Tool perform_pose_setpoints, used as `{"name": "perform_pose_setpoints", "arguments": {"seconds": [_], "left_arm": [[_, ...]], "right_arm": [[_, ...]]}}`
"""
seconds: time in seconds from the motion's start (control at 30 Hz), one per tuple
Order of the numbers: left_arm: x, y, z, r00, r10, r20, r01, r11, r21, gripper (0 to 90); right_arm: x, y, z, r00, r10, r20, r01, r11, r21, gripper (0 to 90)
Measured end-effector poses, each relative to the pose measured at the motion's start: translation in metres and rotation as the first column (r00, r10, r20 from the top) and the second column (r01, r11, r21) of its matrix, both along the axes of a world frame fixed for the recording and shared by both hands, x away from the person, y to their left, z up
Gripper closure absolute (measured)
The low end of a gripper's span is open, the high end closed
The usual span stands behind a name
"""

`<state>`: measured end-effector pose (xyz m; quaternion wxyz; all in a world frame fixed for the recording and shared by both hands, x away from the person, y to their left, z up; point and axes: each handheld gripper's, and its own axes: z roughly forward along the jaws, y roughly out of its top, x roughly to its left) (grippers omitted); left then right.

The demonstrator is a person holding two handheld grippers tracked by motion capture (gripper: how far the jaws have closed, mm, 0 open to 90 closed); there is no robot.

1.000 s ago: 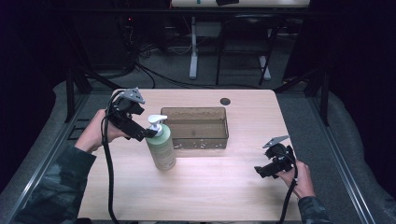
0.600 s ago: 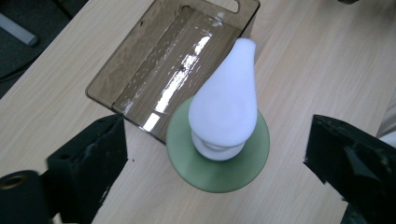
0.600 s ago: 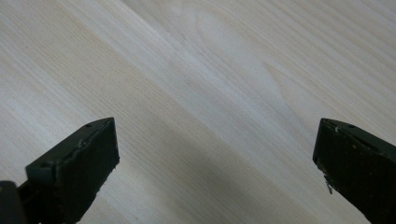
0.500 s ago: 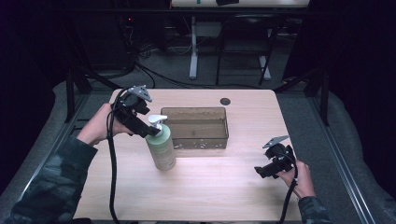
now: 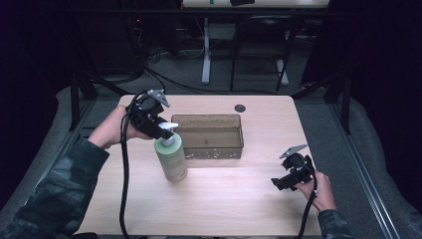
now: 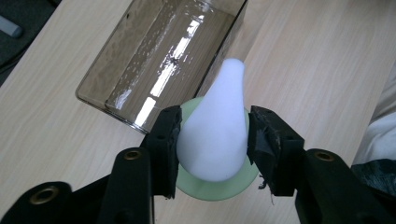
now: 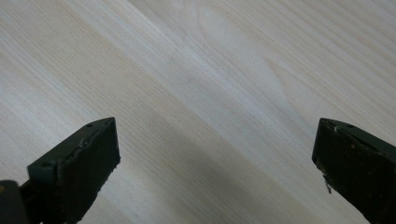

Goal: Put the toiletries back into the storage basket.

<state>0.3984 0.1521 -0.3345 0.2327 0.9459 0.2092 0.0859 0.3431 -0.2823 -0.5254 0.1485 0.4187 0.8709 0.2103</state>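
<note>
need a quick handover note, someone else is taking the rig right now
Left gripper: jaws have just been closing on the white pump head of the green bottle; the pads now press both its sides.
Right gripper: open, holding nothing, over bare table at the right.
Bottle stands upright on the table, just left of the clear bin.
Done: pump head gripped.
Left: the bottle is not lifted yet; probably it goes to the bin, but that is a guess.
</note>
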Motion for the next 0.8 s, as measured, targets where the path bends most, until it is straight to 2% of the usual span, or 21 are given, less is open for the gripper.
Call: {"name": "perform_pose_setpoints", "arguments": {"seconds": [0.2,0.43,0.67,0.8], "left_arm": [[0.0033,-0.0008,0.0003,1.0,0.005,-0.008,-0.005,1.0,0.008,61.8],[0.0019,-0.0024,0.0016,1.0,-0.003,-0.001,0.003,0.9995,0.033,62.4],[0.0013,-0.0038,0.0033,0.9999,-0.008,-0.012,0.009,0.9982,0.059,62.6],[0.0014,-0.0044,0.0041,0.9999,-0.007,-0.015,0.008,0.9974,0.071,62.7]], "right_arm": [[-0.0003,0.0006,0.0003,1.0,-0.002,-0.003,0.002,1.0,-0.004,0.2],[-0.0007,0.0013,0.0007,1.0,0.002,-0.001,-0.002,1.0,-0.004,0.2],[-0.0005,0.0026,-0.0002,0.9999,0.0,-0.015,0.0,1.0,0.003,0.2],[0.0,0.0024,-0.0003,0.9999,0.008,-0.012,-0.008,0.9999,-0.011,0.2]]}}
